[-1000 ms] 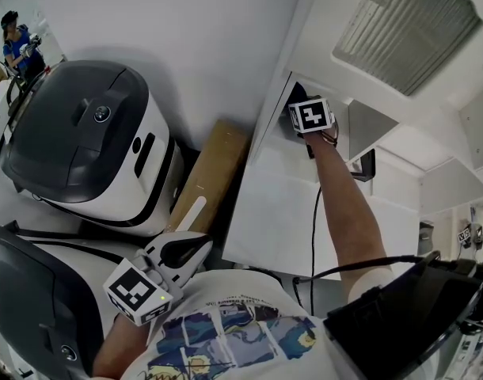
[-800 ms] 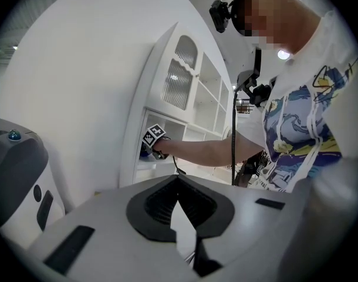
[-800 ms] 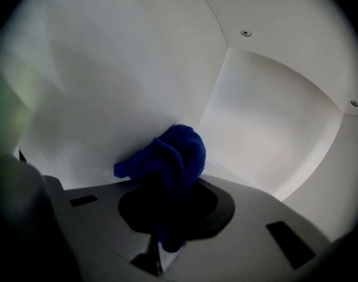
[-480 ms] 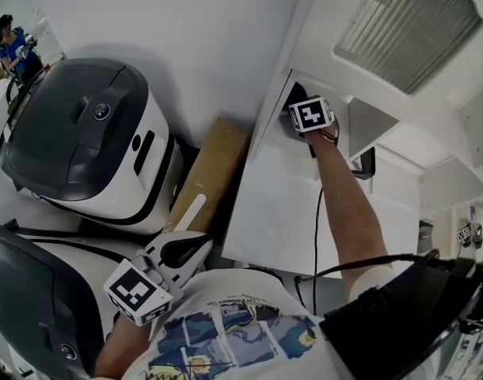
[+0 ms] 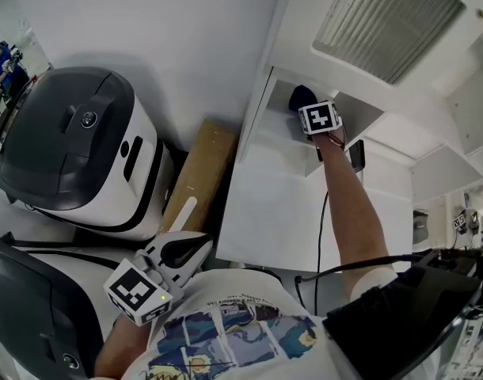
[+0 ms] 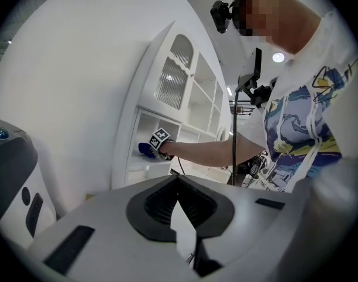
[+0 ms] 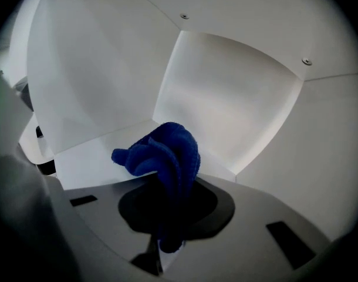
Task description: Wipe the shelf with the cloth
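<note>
The blue cloth (image 7: 167, 154) is bunched into a thick wad and pinched in the right tongs (image 7: 170, 207), whose jaws are closed on its lower folds, with the rest bulging out beyond the tips. It is inside an open compartment of a white cabinet (image 5: 281, 212), low over the shelf (image 7: 102, 151) and near the back corner where two white walls meet. Whether the cloth presses on the board cannot be told. In the head view, the person's right arm (image 5: 348, 204) reaches straight out to that compartment, the marker cube of the tongs is at its mouth, and a black cable (image 5: 319, 228) runs along the forearm.

Above the compartment is a louvred panel (image 5: 384, 22) of the same cabinet, and more open white compartments lie to its right.

The left tongs (image 5: 192, 208) are held low, close to the person's printed T-shirt (image 5: 226, 339). Their jaws are shut tip to tip with nothing between them, pointing towards the cabinet and well apart from it.

A brown board (image 5: 198, 172) leans between the cabinet's side and a white and dark grey machine (image 5: 75, 149). A second machine (image 5: 28, 307) of the same kind is at the lower left, beside the left tongs. Far off in the upper left corner is another person in blue (image 5: 0, 54).
</note>
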`<act>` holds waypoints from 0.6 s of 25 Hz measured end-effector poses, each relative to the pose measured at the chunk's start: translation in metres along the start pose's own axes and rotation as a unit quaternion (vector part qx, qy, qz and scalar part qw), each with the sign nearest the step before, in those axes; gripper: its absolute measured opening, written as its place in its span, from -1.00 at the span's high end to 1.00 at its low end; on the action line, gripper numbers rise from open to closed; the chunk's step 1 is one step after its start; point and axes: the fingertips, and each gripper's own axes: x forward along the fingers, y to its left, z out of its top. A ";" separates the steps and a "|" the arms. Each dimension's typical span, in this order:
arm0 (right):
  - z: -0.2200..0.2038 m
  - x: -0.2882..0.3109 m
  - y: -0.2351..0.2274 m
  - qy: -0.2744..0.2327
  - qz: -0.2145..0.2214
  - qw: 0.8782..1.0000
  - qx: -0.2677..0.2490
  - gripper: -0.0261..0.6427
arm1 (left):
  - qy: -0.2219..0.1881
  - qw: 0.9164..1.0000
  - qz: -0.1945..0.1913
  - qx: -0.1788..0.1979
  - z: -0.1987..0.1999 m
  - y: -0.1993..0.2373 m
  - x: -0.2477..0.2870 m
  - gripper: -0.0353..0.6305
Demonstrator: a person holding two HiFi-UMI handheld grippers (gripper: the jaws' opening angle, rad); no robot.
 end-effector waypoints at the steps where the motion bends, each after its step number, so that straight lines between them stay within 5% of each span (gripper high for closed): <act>1: -0.004 -0.002 -0.006 0.004 -0.007 1.000 0.004 0.73 | 0.000 1.000 -0.002 0.001 0.000 0.000 0.001 0.86; 15: 0.001 -0.027 -0.007 -0.013 -0.013 0.999 0.039 0.73 | -0.004 1.000 -0.015 0.006 0.003 -0.003 0.002 0.86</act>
